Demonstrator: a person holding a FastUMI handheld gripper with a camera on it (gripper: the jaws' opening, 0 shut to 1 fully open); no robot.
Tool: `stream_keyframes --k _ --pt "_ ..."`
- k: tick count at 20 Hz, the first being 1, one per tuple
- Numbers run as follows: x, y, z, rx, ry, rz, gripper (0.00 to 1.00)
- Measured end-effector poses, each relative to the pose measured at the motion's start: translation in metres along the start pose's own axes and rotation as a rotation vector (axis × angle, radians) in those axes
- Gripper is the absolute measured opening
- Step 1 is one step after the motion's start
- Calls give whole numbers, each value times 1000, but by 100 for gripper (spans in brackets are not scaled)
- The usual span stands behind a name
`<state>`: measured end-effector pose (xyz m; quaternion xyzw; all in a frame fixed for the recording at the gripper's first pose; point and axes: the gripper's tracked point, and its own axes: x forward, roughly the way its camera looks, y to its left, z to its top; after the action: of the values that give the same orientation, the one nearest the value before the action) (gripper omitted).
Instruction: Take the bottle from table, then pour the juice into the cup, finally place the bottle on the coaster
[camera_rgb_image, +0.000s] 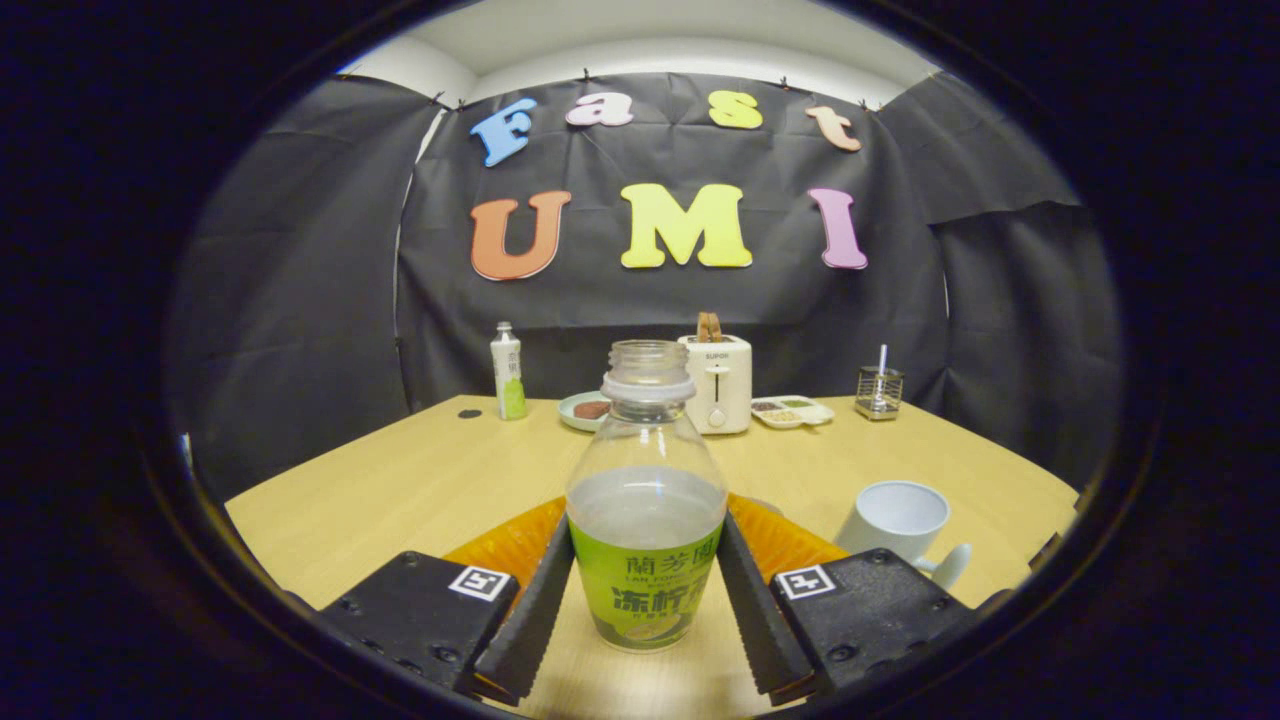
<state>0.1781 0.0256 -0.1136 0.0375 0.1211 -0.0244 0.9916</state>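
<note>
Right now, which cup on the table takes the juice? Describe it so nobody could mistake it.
On the wooden table, look just beyond the gripper, which is shut on the open bottle. Beside the orange coaster stands a white cup, handle toward the camera. It is the only cup there.

Claw (645, 610) fingers clamped on bottle (646, 500)

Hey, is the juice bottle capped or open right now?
Open: the juice bottle stands upright between the hand-held gripper fingers, its threaded neck bare with no cap on.
</note>
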Motion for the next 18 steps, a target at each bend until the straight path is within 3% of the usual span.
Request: stream_keyframes --k 9,13,18 --pt "-15 10 20 175 0 118 81" --pt "-14 15 17 151 65 112 81" --pt "-5 28 19 273 78 167 81"
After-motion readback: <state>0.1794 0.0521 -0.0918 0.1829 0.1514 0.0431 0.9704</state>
